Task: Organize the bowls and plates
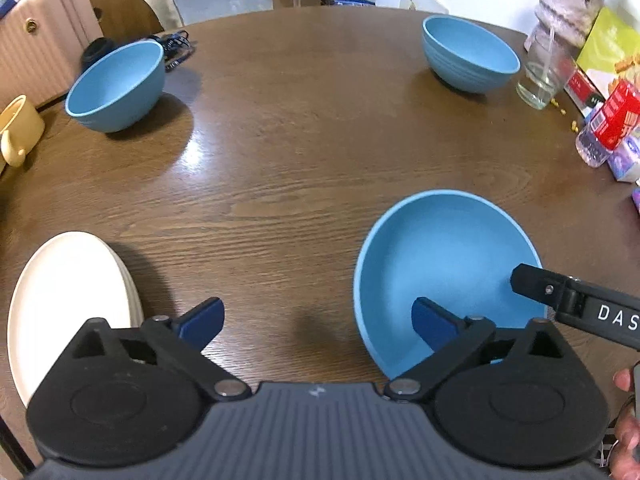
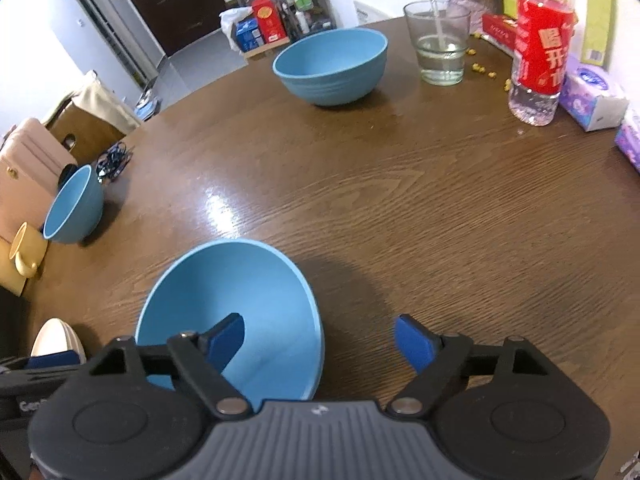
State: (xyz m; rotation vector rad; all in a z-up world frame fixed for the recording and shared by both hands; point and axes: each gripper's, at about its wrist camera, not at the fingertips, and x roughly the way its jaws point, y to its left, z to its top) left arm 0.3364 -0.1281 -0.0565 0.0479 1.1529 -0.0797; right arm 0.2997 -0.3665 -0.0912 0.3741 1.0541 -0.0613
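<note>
A blue bowl [image 1: 440, 256] sits on the brown round table [image 1: 304, 128], close in front of both grippers. My left gripper [image 1: 318, 318] is open: its right pad hangs over the bowl's near-left side and its left pad over bare wood. My right gripper [image 2: 320, 338] is open too. It straddles the same bowl's [image 2: 232, 292] right rim, one pad inside and one outside, neither pressing. One of its fingers [image 1: 532, 280] reaches over the bowl. A stack of white plates [image 1: 68, 300] lies at the near left. Two more blue bowls stand far left [image 1: 116, 84] and far right [image 1: 468, 52].
A yellow mug [image 1: 18, 128] and a pink suitcase [image 1: 44, 40] are at the left edge, with black cables [image 1: 176, 46] behind the left bowl. A glass with a straw [image 2: 440, 48], a red-labelled bottle [image 2: 540, 48] and tissue packs [image 2: 592, 96] crowd the right side.
</note>
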